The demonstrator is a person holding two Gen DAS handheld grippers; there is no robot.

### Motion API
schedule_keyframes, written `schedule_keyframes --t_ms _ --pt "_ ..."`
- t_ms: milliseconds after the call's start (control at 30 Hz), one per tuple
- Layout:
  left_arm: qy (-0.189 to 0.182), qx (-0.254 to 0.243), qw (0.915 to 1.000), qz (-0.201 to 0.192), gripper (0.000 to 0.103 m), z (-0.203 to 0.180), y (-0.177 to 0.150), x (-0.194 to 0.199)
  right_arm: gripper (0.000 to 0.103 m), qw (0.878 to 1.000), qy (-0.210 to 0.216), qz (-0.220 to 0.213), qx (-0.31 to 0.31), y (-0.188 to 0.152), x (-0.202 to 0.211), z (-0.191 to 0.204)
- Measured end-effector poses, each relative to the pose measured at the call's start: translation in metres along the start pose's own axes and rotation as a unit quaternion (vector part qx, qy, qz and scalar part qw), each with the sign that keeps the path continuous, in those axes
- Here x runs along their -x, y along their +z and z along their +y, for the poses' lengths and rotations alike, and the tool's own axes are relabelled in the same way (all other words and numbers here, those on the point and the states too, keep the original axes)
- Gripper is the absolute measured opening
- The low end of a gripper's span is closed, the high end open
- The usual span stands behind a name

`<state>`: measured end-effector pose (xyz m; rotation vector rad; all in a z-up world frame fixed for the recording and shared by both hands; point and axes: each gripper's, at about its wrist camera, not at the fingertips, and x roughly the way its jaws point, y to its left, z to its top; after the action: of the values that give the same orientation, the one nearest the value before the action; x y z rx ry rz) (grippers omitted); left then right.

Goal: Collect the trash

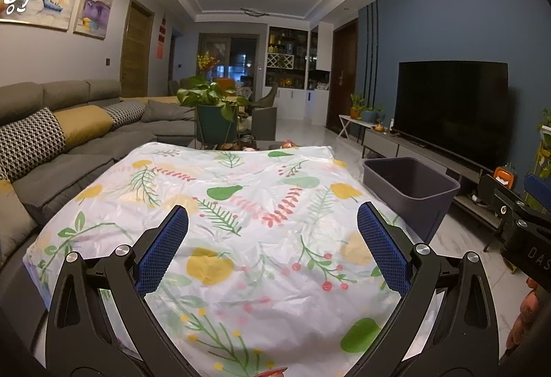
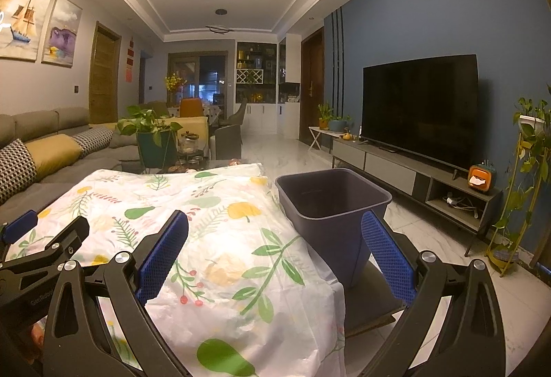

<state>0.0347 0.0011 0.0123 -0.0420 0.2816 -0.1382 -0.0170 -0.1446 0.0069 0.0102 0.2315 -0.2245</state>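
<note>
Hovering over the floral tablecloth (image 1: 261,211) with left gripper (image 1: 272,232) and right gripper (image 2: 275,236) both spread and empty, we spot no trash, just the bin (image 2: 330,201) far right, so scan first.

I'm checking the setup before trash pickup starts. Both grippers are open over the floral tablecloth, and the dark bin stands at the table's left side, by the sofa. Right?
Not quite. The dark bin stands at the table's right side, toward the TV, as the right wrist view shows. The rest holds: the left gripper and right gripper are open over the floral tablecloth.
</note>
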Motion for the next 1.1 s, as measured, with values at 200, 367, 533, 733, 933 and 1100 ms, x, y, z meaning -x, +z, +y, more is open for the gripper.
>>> schedule_keyframes --t_ms 200,367,533,733,933,1100 --pt "0.0 0.0 1.0 -0.001 0.097 0.0004 0.0003 0.0007 0.097 1.0 0.002 -0.002 0.0 -0.0003 0.0008 0.0009" --pt "-0.001 0.0 1.0 0.0 0.097 0.0011 0.0 0.0007 0.097 1.0 0.003 -0.003 0.0 0.0004 0.0009 0.0029" --pt "-0.002 0.0 1.0 -0.001 0.097 0.0012 0.0002 0.0009 0.097 1.0 0.004 -0.004 0.0 0.0017 0.001 0.0046" --pt "-0.002 0.001 1.0 -0.002 0.097 0.0015 0.0001 0.0011 0.097 1.0 0.004 -0.005 0.0 0.0015 0.0011 0.0047" --pt "-0.002 0.002 1.0 -0.002 0.097 0.0014 0.0002 0.0011 0.097 1.0 0.004 -0.006 0.0 0.0033 0.0005 0.0068" --pt "-0.004 0.002 1.0 -0.004 0.097 0.0005 0.0018 0.0027 0.097 1.0 0.005 -0.006 -0.001 0.003 0.0006 0.0063"
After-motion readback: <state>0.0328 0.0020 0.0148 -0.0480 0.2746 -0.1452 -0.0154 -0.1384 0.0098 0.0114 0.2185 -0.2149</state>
